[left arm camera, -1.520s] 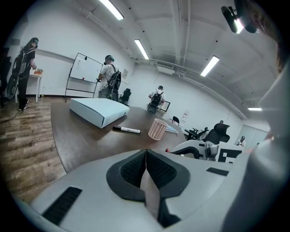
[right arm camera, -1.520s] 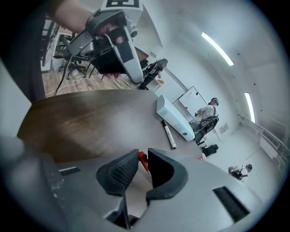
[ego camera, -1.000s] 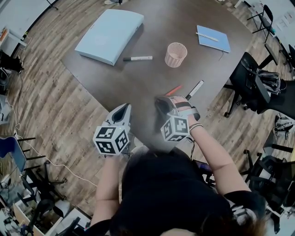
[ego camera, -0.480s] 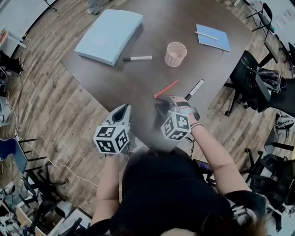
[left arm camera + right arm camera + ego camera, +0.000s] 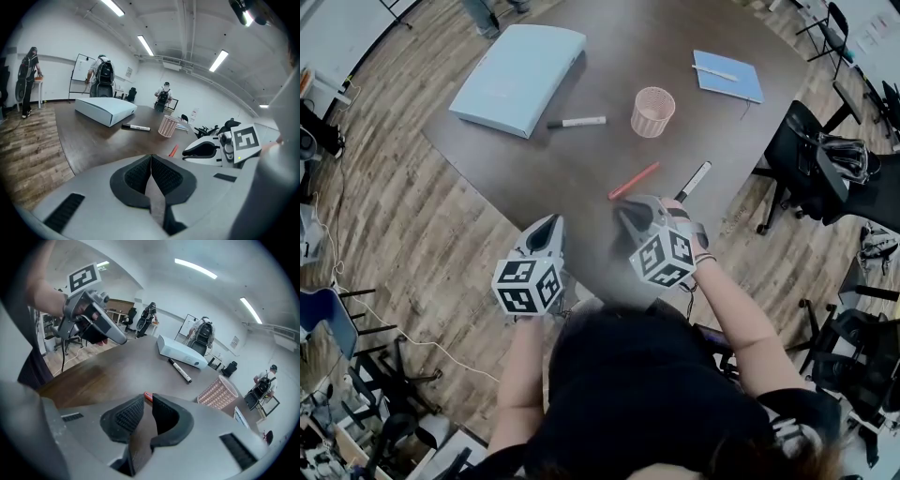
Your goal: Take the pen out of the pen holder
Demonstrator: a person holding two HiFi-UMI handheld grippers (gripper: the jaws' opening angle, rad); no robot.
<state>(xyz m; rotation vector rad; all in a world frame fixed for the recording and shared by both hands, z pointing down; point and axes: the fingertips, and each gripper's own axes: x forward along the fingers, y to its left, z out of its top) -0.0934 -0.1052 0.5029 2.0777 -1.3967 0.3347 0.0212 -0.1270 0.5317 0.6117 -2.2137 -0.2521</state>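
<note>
The pink mesh pen holder point(image 5: 654, 111) stands upright mid-table and looks empty from above. A red pen point(image 5: 634, 181) lies flat on the dark table point(image 5: 581, 169), with a black-and-white marker point(image 5: 694, 181) to its right. My right gripper point(image 5: 626, 210) hovers just short of the red pen's near end. Its jaws are closing with a gap and nothing between them; the red pen tip point(image 5: 148, 396) shows just beyond my right gripper point(image 5: 146, 401). My left gripper point(image 5: 546, 228) hangs at the table's near edge, and its pads point(image 5: 140, 171) meet on nothing.
A light blue box point(image 5: 520, 75) lies at the far left with another marker point(image 5: 577, 122) beside it. A blue notebook point(image 5: 727, 76) carrying a pen sits at the far right. Black office chairs point(image 5: 811, 159) crowd the table's right side. People stand in the room behind.
The red pen, partly hidden at the right gripper's tips before, now lies fully exposed on the table. The right gripper has rolled and pulled back slightly. The left gripper has stayed put.
</note>
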